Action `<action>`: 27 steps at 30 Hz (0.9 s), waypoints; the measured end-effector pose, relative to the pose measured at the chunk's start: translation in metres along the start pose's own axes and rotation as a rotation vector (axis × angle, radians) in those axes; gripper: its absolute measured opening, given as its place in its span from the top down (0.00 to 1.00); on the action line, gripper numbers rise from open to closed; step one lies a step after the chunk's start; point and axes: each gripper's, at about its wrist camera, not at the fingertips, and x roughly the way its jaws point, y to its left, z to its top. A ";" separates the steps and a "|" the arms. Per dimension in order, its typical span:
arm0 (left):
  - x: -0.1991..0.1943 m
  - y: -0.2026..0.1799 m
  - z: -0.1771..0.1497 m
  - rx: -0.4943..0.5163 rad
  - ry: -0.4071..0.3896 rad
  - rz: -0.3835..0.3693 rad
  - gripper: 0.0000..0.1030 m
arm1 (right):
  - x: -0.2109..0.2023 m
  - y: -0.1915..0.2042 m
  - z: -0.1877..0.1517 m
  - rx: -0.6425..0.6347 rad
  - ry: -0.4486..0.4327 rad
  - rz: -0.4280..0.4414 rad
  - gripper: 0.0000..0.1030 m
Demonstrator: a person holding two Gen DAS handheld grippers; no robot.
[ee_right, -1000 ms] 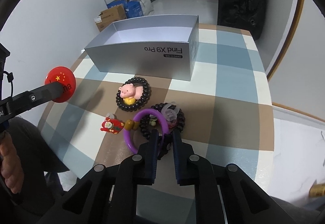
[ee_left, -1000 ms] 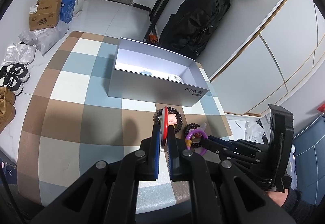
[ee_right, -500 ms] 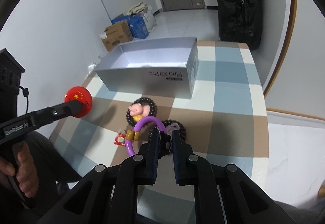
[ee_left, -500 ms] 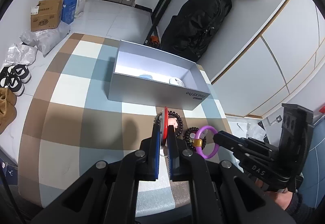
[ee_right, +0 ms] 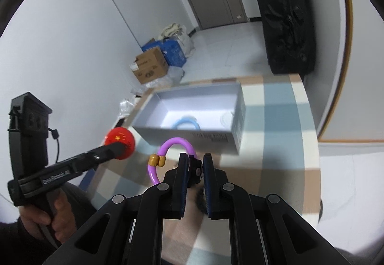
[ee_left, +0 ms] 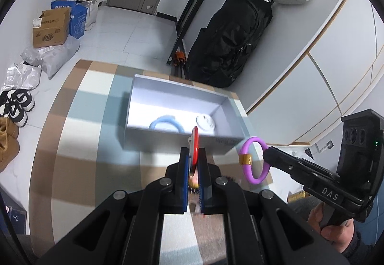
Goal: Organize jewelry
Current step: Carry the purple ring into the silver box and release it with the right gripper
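My left gripper is shut on a round red badge, held edge-on just short of the grey box's near wall. In the right wrist view the same red badge shows its yellow stars at the tip of the left gripper. My right gripper is shut on a purple bracelet with gold beads, lifted off the table. The purple bracelet hangs to the right of the badge. Inside the grey box lie a light blue bracelet and a white round piece.
A checked tablecloth covers the table. A black backpack leans on the wall behind it. Cardboard boxes, bags and shoes are on the floor to the left. A hand holds the left gripper's handle.
Both grippers rose toward the box. The purple bracelet left the black bead ring on the table. The pig charm and bead rings slipped out of sight under the fingers.
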 end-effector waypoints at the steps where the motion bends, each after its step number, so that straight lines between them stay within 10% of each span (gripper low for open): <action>1: 0.002 0.001 0.005 -0.002 0.003 -0.002 0.98 | 0.001 0.000 0.005 0.002 -0.002 0.006 0.89; 27: 0.067 0.018 0.049 0.003 0.101 0.005 0.98 | 0.087 -0.045 0.071 0.107 0.070 0.045 0.89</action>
